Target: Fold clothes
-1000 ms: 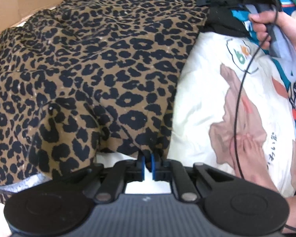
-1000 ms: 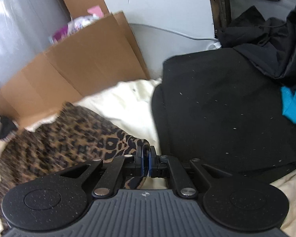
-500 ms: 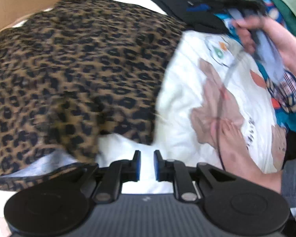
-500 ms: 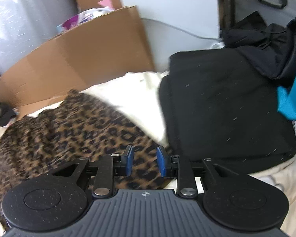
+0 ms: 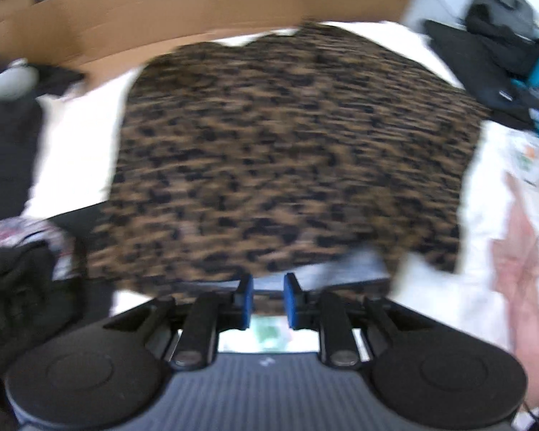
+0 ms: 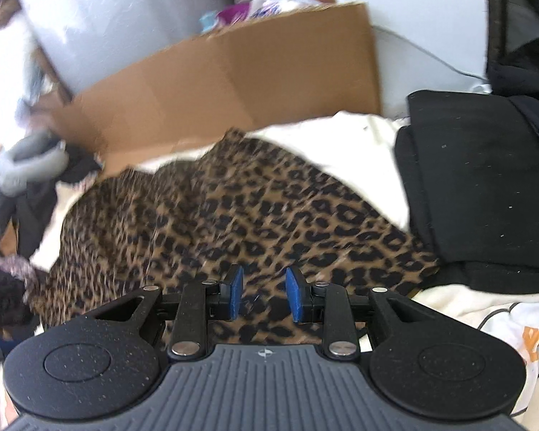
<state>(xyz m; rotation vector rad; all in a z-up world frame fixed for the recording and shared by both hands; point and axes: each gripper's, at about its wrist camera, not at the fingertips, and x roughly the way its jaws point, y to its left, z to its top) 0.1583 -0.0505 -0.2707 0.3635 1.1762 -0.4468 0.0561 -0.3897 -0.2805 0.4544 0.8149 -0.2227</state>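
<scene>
Left wrist view, your tool: your left gripper [image 5: 266, 300] sits at the bottom centre of the frame, its blue pads apart with nothing pinched between them; the jaws have just been opening.
Left wrist view, the garment: the leopard-print garment [image 5: 291, 151] fills the middle of the frame, lying spread on the white bedding [image 5: 72, 151]. Its near hem lies just above your pads, and a pale grey inner edge shows there. The whole frame is smeared by motion, so the finer folds cannot be read.
Left wrist view, surroundings: a cardboard sheet [image 5: 183, 10] runs across the top. Dark clothes [image 5: 485, 68] lie at the upper right, more dark clothes at the lower left. A printed white cloth [image 5: 514, 194] lies along the right edge.
Right wrist view, your tool: your right gripper [image 6: 264, 294] is at the bottom centre, released, jaws apart and empty, though they have opened over the last moments.
Right wrist view, the garment: the same leopard-print garment [image 6: 233, 222] runs from the left middle to the centre right of the frame, lying flat under and beyond your pads.
Right wrist view, surroundings: a folded black garment [image 6: 485, 186] lies at the right, its edge touching the leopard print. The cardboard sheet [image 6: 233, 82] stands in the upper middle. A grey cushion [image 6: 28, 161] sits at the left edge.
</scene>
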